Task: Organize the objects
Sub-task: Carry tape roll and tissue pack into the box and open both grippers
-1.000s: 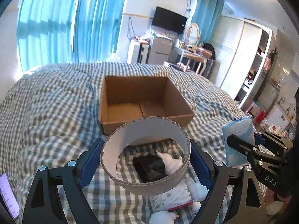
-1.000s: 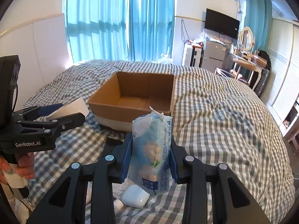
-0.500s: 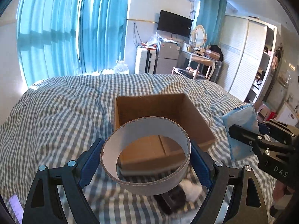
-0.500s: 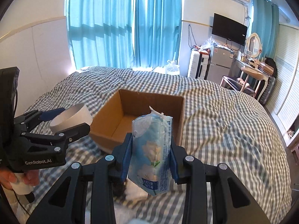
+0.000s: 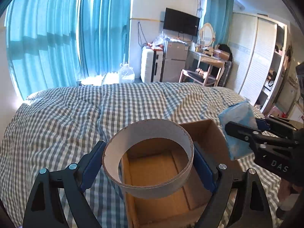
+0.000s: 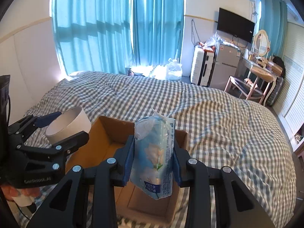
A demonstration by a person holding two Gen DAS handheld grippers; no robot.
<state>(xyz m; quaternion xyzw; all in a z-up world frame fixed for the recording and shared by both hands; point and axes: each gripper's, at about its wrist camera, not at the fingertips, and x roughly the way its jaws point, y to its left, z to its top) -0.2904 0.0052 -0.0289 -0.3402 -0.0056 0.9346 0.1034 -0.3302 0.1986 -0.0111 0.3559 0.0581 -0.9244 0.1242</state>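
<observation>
Within the last second both loads have been carried from above the clutter on the grey-and-white checked bed cover (image 5: 76, 117) to above the open brown corrugated cardboard box (image 5: 157, 195), now at 6 o'clock; release is judged imminent. The left gripper (image 5: 148, 163) is pinched on a rigid, smooth white cardboard ring (image 5: 148, 188). The right gripper (image 6: 153, 157) is pressed onto a soft, crinkled blue plastic tissue pack (image 6: 153, 155), held upright over the box's 3 o'clock side.
</observation>
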